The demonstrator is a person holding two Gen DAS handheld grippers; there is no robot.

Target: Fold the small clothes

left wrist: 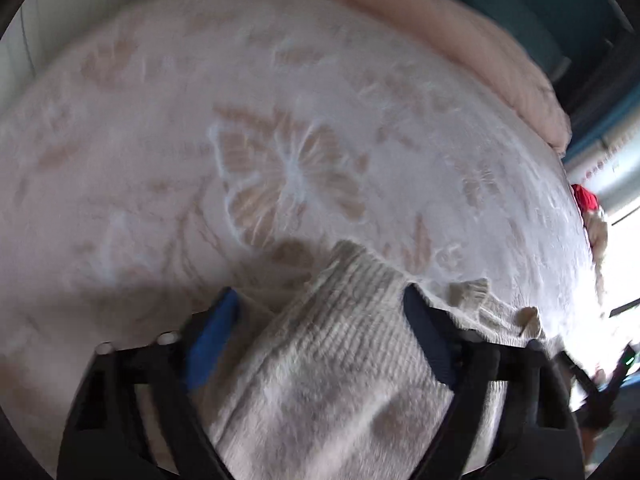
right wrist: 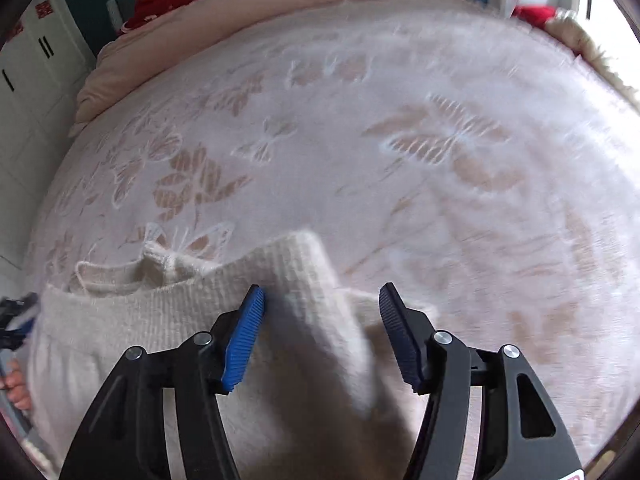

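A small cream ribbed knit sweater [left wrist: 340,360] lies on a pink-white bed cover with butterfly patterns [left wrist: 280,128]. My left gripper [left wrist: 316,312] is open, its jaws standing wide on either side of a folded sleeve or shoulder part of the sweater. The sweater also shows in the right wrist view [right wrist: 160,320], with its neckline at the left. My right gripper [right wrist: 322,308] is open, with a raised corner of the sweater between its blue pads [right wrist: 244,336]. Neither gripper visibly pinches the cloth.
A pink quilt [right wrist: 240,12] is bunched along the far side of the bed. Red cloth [right wrist: 164,4] lies behind it. White cabinets [right wrist: 32,64] stand at the left. The other gripper and a hand [right wrist: 16,380] show at the left edge.
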